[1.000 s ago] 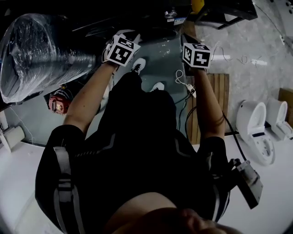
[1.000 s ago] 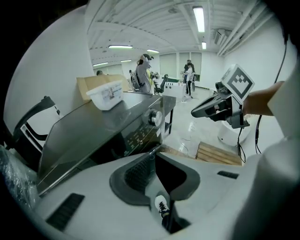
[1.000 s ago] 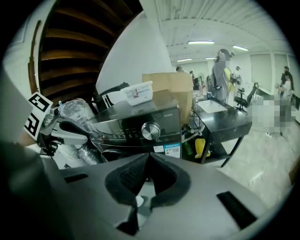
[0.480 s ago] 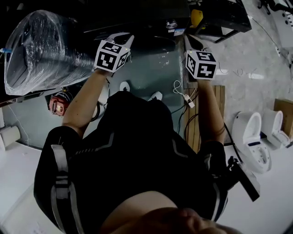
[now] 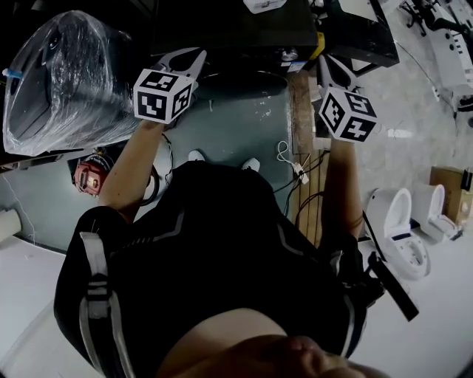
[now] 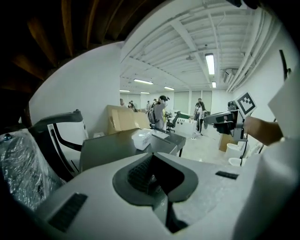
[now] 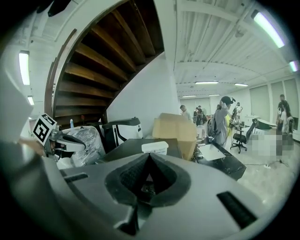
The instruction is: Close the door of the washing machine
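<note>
A dark grey appliance (image 5: 229,29) with a flat top and a white tub (image 5: 264,4) on it stands in front of me, at the top of the head view. Its top also shows in the left gripper view (image 6: 117,147) and in the right gripper view (image 7: 133,149). No door shows in any view. My left gripper (image 5: 194,55) is raised before the appliance's left part. Its jaws have just closed and meet with nothing between them (image 6: 152,161). My right gripper (image 5: 327,65) is held up at the appliance's right corner, also shut and empty (image 7: 149,159).
A big plastic-wrapped bundle (image 5: 66,81) lies at the left. On the floor are a red device (image 5: 87,177), cables (image 5: 292,159) and a wooden slat board (image 5: 301,118). White toilets (image 5: 403,232) stand at the right. A cardboard box (image 7: 173,129), a staircase (image 7: 103,56) and people (image 7: 224,119) lie beyond.
Both grippers have risen toward the top of the head view and moved further apart. The person's body has straightened up, so the feet show less.
</note>
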### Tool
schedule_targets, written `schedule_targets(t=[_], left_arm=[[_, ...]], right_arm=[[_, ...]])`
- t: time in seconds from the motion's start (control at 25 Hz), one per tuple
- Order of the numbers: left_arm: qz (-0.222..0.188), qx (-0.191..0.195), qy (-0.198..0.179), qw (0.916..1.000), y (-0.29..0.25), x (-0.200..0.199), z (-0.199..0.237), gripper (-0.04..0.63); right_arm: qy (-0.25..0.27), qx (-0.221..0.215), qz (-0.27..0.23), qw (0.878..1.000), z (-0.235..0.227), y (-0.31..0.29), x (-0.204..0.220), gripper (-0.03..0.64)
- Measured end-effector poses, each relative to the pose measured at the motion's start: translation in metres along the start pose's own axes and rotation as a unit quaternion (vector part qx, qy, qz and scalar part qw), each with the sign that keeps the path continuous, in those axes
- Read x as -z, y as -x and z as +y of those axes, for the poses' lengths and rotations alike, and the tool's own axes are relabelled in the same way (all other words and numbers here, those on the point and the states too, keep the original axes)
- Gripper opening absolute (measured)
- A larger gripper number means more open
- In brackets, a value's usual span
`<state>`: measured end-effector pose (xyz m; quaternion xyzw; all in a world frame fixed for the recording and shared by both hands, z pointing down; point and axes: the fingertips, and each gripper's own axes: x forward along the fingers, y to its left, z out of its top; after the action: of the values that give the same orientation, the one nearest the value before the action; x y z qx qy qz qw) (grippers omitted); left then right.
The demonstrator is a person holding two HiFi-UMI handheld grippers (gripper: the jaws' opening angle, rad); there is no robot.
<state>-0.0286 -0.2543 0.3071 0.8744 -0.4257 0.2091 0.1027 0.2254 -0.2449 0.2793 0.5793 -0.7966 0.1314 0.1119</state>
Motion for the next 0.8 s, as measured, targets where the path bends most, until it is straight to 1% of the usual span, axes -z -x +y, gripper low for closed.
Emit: schedule_targets(t=[0.08,0.16,0.28,0.36,0.44,0.6,0.8], left_arm=[[-0.026,-0.002,0.008,0.9996,0.018,-0.012,0.017,0.005],[-0.039,0.002,0.009,0.9992,0.034,-0.021,0.033,0.005],[-0.063,-0.006,0.016,0.9978,0.057,-0.033,0.059,0.005],[-0.094,-0.013,0.035,0.9948,0.074,-0.044,0.078,0.005],[-0.126,-0.029,0.042,0.9908,0.09,-0.055,0.096,0.005],[-0.171,-0.06,0.033,0.9829,0.118,-0.071,0.118,0.005],[-0.186,-0.084,0.011,0.9788,0.134,-0.078,0.138,0.005]], right_arm=[[-0.003,0.003,-0.016,1.0,0.01,0.004,-0.015,0.003],[-0.007,0.0,-0.03,1.0,0.022,0.007,-0.029,0.003],[-0.009,0.007,-0.046,0.999,0.039,0.013,-0.046,0.003],[-0.004,0.015,-0.055,0.998,0.049,0.015,-0.057,0.003],[0.002,0.022,-0.065,0.998,0.058,0.018,-0.068,0.003],[0.013,0.032,-0.078,0.996,0.074,0.023,-0.082,0.003],[0.012,0.038,-0.096,0.995,0.085,0.024,-0.098,0.003]])
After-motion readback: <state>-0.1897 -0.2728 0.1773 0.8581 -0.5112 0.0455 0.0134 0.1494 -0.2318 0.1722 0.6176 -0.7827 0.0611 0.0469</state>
